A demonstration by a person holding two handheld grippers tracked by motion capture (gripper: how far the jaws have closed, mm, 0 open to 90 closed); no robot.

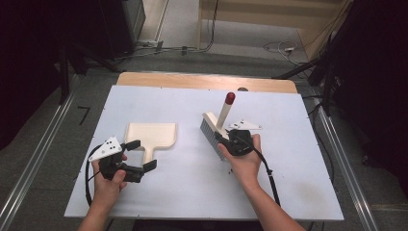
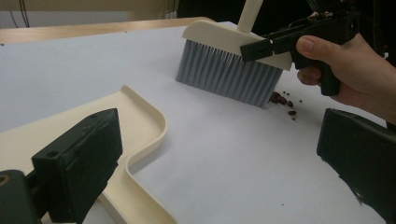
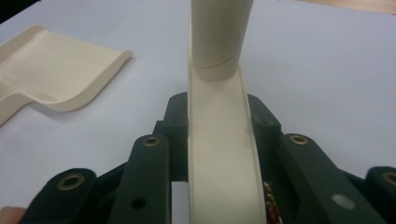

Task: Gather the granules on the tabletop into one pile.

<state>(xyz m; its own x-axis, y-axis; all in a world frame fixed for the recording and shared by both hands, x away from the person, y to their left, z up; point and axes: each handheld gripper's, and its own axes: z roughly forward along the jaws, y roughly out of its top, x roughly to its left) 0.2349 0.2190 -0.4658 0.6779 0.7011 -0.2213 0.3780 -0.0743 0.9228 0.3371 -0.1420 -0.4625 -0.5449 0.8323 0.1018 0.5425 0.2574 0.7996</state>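
**Sweeping setup: brush clamped, dustpan waiting**

Gripping the cream brush (image 1: 215,129) by its head, the right gripper (image 1: 230,139) is holding it bristles-down on the white table (image 1: 269,192), handle tilting up and away. Small dark crumbs (image 2: 283,101) are lying just beside the bristles. The left gripper (image 1: 139,155) is hovering with jaws spread wide at the handle of the cream dustpan (image 1: 153,134), which is lying flat, well apart from the brush.
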